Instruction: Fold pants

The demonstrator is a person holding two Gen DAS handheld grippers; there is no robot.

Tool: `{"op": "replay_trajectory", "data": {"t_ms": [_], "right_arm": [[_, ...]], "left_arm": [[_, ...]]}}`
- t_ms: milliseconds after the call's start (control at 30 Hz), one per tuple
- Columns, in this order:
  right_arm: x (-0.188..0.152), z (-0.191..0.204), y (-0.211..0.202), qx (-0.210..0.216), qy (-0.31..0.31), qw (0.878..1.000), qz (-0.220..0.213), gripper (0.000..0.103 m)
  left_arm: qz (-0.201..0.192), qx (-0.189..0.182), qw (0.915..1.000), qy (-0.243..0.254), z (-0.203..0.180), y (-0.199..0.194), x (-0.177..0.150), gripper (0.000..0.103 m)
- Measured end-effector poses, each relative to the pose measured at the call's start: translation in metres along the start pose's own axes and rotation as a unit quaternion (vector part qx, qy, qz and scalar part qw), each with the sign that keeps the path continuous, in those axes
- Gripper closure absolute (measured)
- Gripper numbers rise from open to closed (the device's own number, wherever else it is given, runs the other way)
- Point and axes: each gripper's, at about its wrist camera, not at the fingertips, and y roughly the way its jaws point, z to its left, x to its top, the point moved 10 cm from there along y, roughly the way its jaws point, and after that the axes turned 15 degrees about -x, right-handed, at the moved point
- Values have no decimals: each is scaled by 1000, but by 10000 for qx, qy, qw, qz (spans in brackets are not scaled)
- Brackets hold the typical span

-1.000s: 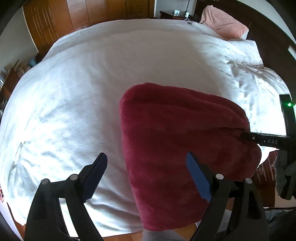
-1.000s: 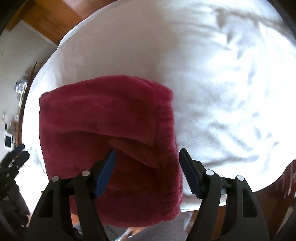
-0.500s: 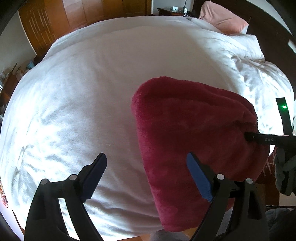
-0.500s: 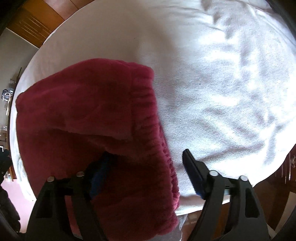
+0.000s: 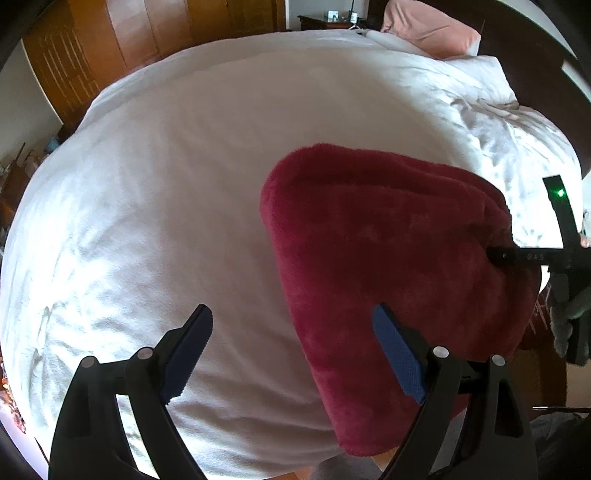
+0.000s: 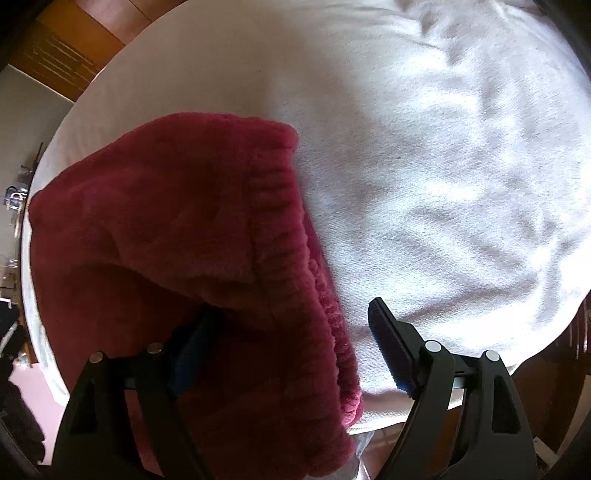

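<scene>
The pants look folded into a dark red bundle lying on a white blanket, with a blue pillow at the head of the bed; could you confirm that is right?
Not quite: the pillow at the head of the bed is pink, not blue, as the left wrist view shows. The rest holds: the pants are a folded dark red bundle on the white blanket.

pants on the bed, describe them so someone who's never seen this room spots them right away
A big bed under a white cover fills the room. Near its front edge lie the pants, folded into a thick bundle. They are the only dark red, fluffy thing on the white, with a ribbed elastic waistband along one side.
</scene>
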Motion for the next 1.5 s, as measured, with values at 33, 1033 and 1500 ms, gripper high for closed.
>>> {"op": "replay_trajectory", "data": {"t_ms": [33, 1033, 1500], "right_arm": [[1, -1, 0, 62, -21, 10000, 39, 20], [35, -8, 48, 1282, -762, 9865, 670, 7], [64, -26, 80, 2027, -699, 9712, 1042, 4]], "left_arm": [[23, -23, 10000, -15, 1, 2, -2, 15], [280, -1243, 9655, -2270, 21, 52, -35, 15], [74, -1316, 9365, -3248, 40, 49, -60, 11]]}}
